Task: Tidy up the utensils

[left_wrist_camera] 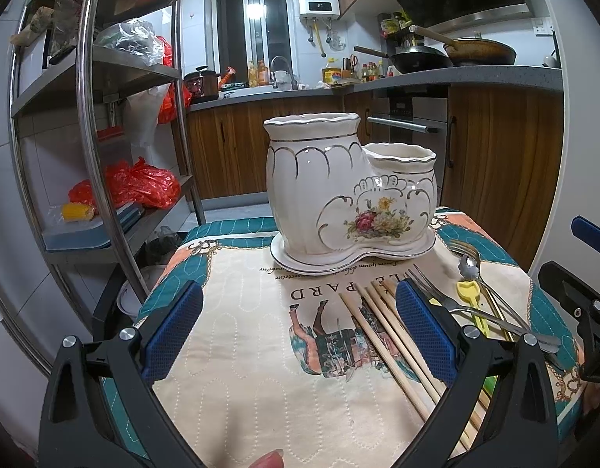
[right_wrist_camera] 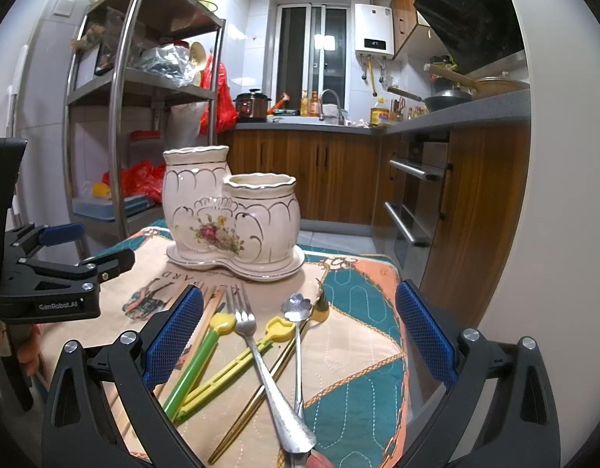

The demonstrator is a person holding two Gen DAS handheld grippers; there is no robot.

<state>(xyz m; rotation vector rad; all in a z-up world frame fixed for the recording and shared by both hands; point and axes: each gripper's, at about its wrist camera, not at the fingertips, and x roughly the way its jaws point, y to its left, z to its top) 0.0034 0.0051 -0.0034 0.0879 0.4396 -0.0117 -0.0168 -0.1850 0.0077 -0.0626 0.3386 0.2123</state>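
Observation:
A white ceramic utensil holder point(left_wrist_camera: 339, 195) point(right_wrist_camera: 229, 210) with two cups, a floral print and a matching saucer stands at the far side of the quilted table mat point(left_wrist_camera: 237, 351) point(right_wrist_camera: 350, 358). Wooden chopsticks point(left_wrist_camera: 382, 335) point(right_wrist_camera: 206, 308) lie in front of it. Beside them lie a silver fork point(right_wrist_camera: 261, 351) point(left_wrist_camera: 448, 296), a flower-bowled spoon point(right_wrist_camera: 297, 312) point(left_wrist_camera: 468, 263), yellow and green plastic utensils point(right_wrist_camera: 222, 374) and a gold utensil point(right_wrist_camera: 249, 409). My left gripper point(left_wrist_camera: 300, 327) is open over the mat, its right pad above the chopsticks. My right gripper point(right_wrist_camera: 300, 331) is open around the fork and spoons, holding nothing.
A steel shelf rack point(left_wrist_camera: 93, 124) point(right_wrist_camera: 120, 117) with red bags stands close on the left of the table. Wooden cabinets and an oven point(right_wrist_camera: 417, 202) line the right and back. A fingertip point(left_wrist_camera: 268, 460) shows at the bottom edge. The left gripper's body point(right_wrist_camera: 46, 280) is at the right view's left.

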